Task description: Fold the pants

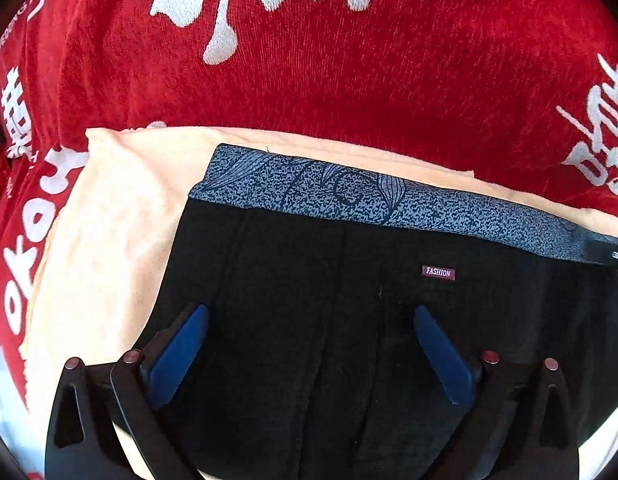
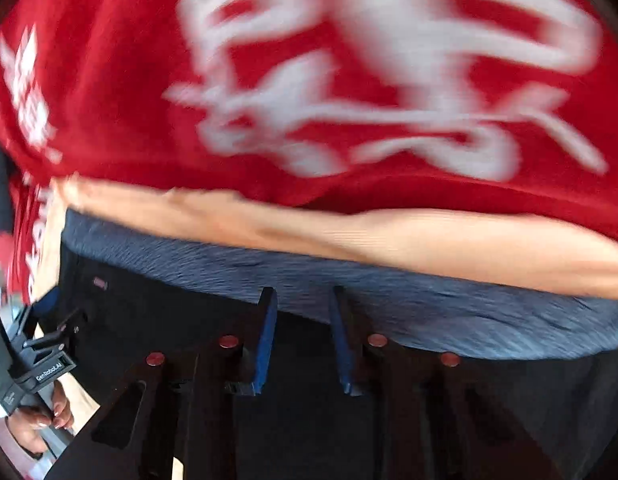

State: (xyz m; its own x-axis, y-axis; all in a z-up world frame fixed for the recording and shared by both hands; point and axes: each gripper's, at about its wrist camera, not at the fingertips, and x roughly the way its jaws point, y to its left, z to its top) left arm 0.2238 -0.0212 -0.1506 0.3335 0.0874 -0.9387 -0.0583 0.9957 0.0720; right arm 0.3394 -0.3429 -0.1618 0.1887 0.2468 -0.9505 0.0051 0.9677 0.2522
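Black pants [image 1: 293,280] with a speckled blue-grey waistband [image 1: 349,196] and a small "FASHION" tag [image 1: 438,272] lie flat. My left gripper [image 1: 309,310] hovers over the black cloth just below the waistband, its blue pads spread wide with nothing between them. In the blurred right wrist view, the same pants [image 2: 157,308] and waistband [image 2: 449,312] fill the lower half. My right gripper [image 2: 303,294] points down at the waistband's lower edge. A narrow gap stands between its blue fingers [image 2: 267,332], and no cloth is pinched there.
The pants rest on a peach cloth [image 1: 109,240], spread over a red blanket with white characters [image 1: 349,80]. In the right wrist view, the left gripper's body [image 2: 45,344] and the hand holding it [image 2: 37,424] sit at the left edge.
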